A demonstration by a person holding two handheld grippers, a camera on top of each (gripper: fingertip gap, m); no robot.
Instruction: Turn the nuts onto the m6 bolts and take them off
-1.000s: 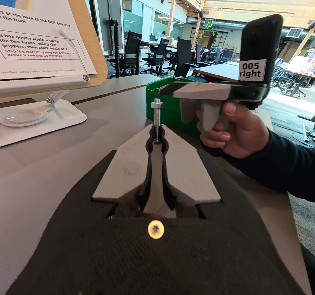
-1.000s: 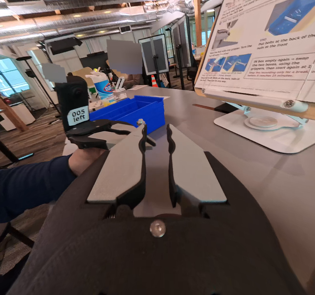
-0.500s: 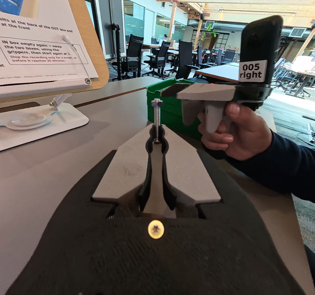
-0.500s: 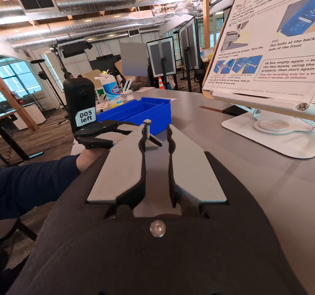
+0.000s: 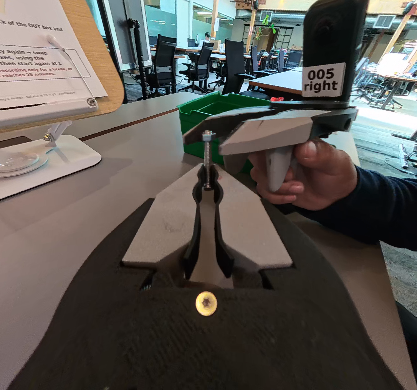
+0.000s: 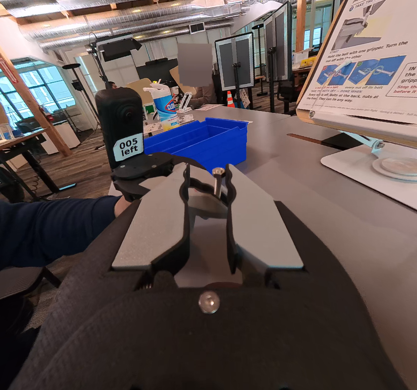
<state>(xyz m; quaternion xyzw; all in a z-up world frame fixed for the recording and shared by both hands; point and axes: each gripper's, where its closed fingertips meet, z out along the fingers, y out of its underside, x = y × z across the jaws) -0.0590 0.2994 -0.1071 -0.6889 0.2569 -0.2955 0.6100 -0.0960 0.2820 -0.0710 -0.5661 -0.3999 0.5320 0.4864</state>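
1. Grey tabletop (image 5: 67, 210) in an open office carries the work; a green plastic bin (image 5: 203, 117) stands behind it.
2. Upright between both tools stands the threaded silver steel bolt (image 5: 207, 160), long axis vertical, with a small silver hex nut (image 5: 208, 135) at its top end.
3. Clamping the bolt's lower end, the left gripper (image 5: 207, 183) has its jaws nearly closed.
4. Level with the nut, the right gripper (image 6: 206, 177) is parted wide; the nut sits between its fingertips, nearer the right-hand one, and contact is unclear.
5. Judged next: close on the nut and turn.
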